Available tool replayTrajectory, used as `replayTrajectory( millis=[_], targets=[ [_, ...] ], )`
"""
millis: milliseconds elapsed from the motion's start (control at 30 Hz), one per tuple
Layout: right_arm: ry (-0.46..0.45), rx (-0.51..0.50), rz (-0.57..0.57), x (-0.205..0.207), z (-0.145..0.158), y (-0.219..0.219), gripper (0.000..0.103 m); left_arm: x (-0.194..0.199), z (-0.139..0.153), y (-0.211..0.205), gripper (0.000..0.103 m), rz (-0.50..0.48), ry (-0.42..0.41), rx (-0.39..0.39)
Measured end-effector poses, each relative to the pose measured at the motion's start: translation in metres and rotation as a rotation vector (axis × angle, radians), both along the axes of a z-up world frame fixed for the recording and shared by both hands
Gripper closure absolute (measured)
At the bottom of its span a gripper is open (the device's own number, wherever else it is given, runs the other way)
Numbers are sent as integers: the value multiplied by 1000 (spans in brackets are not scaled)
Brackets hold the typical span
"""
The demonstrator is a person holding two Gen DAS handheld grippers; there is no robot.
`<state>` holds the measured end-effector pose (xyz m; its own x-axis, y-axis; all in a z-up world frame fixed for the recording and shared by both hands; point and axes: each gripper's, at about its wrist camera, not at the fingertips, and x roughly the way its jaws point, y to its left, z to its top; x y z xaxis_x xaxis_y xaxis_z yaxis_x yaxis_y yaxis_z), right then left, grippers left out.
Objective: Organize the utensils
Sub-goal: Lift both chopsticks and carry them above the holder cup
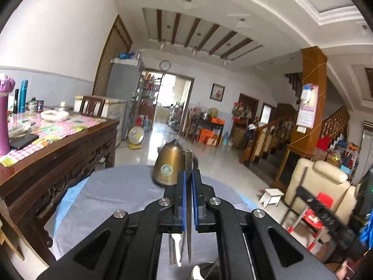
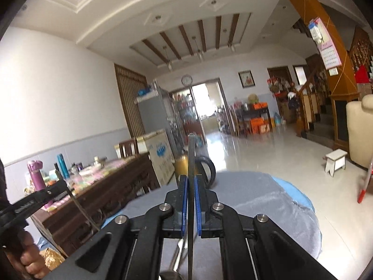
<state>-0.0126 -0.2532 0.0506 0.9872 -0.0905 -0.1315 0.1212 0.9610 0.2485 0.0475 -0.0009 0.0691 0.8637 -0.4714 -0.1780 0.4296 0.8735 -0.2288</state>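
Left gripper (image 1: 188, 175) fingers clamped on a flat steel utensil, edge-on (image 1: 188, 163), raised over round grey-clothed desk (image 1: 112, 193) w/ brass kettle (image 1: 169, 165). Right gripper (image 2: 191, 179) fingers likewise pinch a thin steel utensil (image 2: 191, 154).

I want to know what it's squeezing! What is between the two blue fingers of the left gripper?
A thin flat metal utensil, seen edge-on in the left wrist view, pinched between the fingers.
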Motion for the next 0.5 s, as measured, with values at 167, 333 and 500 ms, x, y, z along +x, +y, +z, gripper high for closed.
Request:
replayTrajectory(
  millis=[167, 333, 500],
  targets=[
    [-32, 28, 2, 14, -5, 15, 96, -15, 9, -2, 98, -37, -34, -41],
    [20, -4, 0, 35, -29, 34, 96, -16, -9, -15, 98, -42, -14, -1],
    [84, -6, -13, 39, -51, 33, 96, -11, -31, -22, 98, -59, 62, 24]
  ],
)
